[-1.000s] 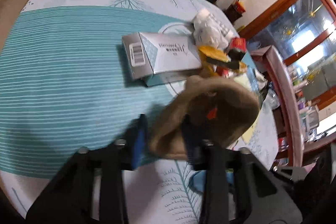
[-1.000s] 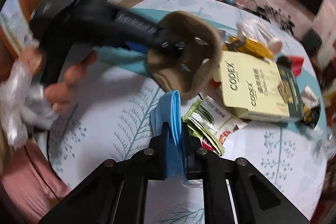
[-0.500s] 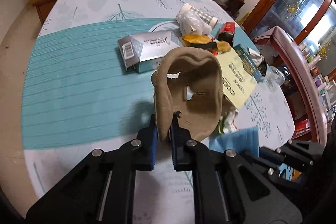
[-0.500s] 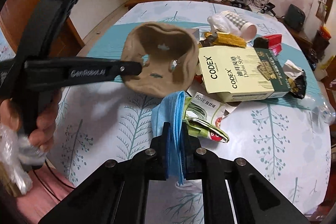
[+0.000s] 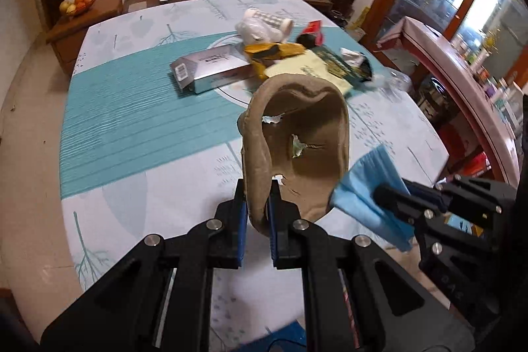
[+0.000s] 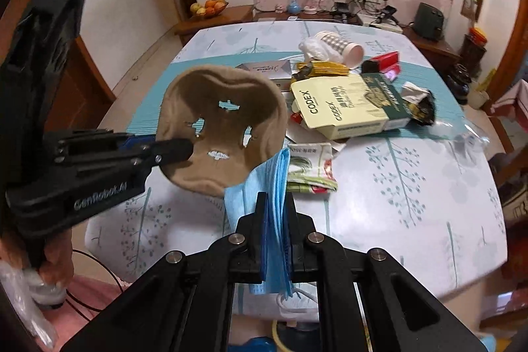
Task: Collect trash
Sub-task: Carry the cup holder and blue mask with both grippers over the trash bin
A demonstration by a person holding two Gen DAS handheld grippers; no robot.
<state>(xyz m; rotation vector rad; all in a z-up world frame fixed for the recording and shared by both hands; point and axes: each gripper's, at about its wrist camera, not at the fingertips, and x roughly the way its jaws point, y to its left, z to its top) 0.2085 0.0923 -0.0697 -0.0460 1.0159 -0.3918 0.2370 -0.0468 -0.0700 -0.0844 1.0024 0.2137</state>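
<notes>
My left gripper (image 5: 256, 197) is shut on the rim of a brown pulp cup carrier (image 5: 307, 134), held up above the table's near edge; the carrier also shows in the right wrist view (image 6: 224, 127). My right gripper (image 6: 275, 203) is shut on a folded blue face mask (image 6: 264, 187), held in the air beside the carrier; the mask also shows at the right of the left wrist view (image 5: 369, 193). More trash lies on the table: a yellow CODEX box (image 6: 343, 108), a silver box (image 5: 211, 68), a green sachet (image 6: 308, 167), a paper cup (image 6: 340, 50) and wrappers.
The round table (image 5: 138, 193) has a white and teal leaf-print cloth. A sideboard with a fruit bowl (image 6: 208, 7) and cables stands behind it. A glass cabinet (image 5: 478, 5) is at the right. A plastic bag (image 6: 19, 296) hangs in the left hand.
Both grippers have pulled back toward me and risen from the table with the carrier and the mask. The carrier has turned upright, its hollow side facing the cameras.
</notes>
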